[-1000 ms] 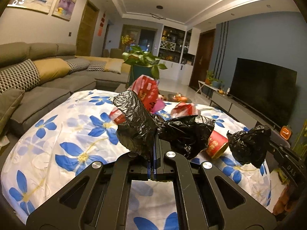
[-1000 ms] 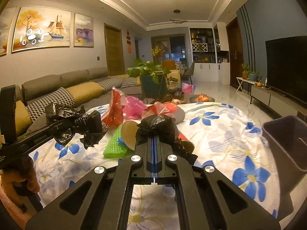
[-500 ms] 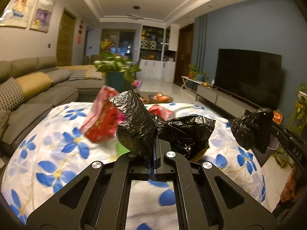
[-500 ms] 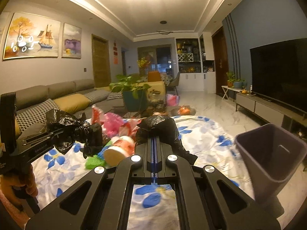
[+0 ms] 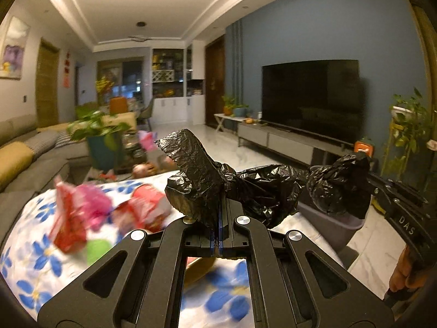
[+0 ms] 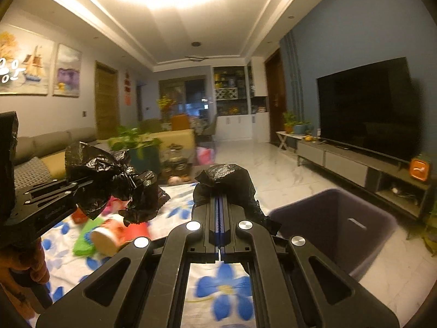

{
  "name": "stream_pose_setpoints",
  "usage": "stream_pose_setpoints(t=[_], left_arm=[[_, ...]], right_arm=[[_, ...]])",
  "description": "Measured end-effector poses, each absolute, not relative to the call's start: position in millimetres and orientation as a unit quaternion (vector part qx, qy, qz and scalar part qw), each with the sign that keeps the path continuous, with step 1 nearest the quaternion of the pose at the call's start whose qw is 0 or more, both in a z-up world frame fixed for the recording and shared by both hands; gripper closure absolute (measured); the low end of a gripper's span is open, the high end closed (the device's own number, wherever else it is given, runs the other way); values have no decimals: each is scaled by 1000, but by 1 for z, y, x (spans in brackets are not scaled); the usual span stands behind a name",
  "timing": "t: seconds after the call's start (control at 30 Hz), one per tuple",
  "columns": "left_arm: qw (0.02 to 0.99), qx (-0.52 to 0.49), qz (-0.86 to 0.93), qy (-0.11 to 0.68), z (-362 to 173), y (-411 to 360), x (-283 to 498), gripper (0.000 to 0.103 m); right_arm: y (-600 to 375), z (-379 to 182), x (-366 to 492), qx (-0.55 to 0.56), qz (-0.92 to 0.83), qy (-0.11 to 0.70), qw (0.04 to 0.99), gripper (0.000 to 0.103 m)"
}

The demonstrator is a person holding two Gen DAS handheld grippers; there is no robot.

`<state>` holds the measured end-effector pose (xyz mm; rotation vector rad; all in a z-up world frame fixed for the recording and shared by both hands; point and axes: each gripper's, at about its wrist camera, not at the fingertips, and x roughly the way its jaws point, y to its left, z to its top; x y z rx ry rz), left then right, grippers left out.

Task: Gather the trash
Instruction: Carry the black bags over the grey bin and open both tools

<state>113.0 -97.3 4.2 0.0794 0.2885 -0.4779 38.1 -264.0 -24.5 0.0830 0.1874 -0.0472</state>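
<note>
the left gripper (image 5: pixel 220 213) is clamping its jaws tight on one bunched end of the black trash bag (image 5: pixel 262 191); the right gripper (image 6: pixel 220 205) is pinching the other end, jaws likewise together on plastic. the bag is hanging between them above the floral cloth (image 6: pixel 226 287), beside the grey bin (image 6: pixel 336 227).

risks, as judged:
- thin film is bearing the whole grip; a sideways pull is likely tearing it or slipping it free.
- the bag mouth is staying bunched, so fitting it over the bin rim is likely failing.
- the loose litter (image 5: pixel 79 218) is sitting near the cloth edge and may be getting swept off.

count: two grippers, one bag, one bin. litter pieces are blurring; several, exact number not determinable.
</note>
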Motion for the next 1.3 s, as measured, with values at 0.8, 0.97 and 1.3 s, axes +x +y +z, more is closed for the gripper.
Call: stream_pose_setpoints(t=[0.8, 0.97, 1.3], left_arm=[[922, 66, -351, 148, -14, -284, 141, 102], [918, 66, -359, 155, -19, -306, 149, 102], [913, 60, -364, 173, -29, -323, 162, 102]], right_arm=[[-388, -46, 45, 71, -184, 112, 974, 102], [-397, -51, 47, 77, -191, 113, 972, 102], [-403, -53, 57, 79, -194, 119, 971, 102]])
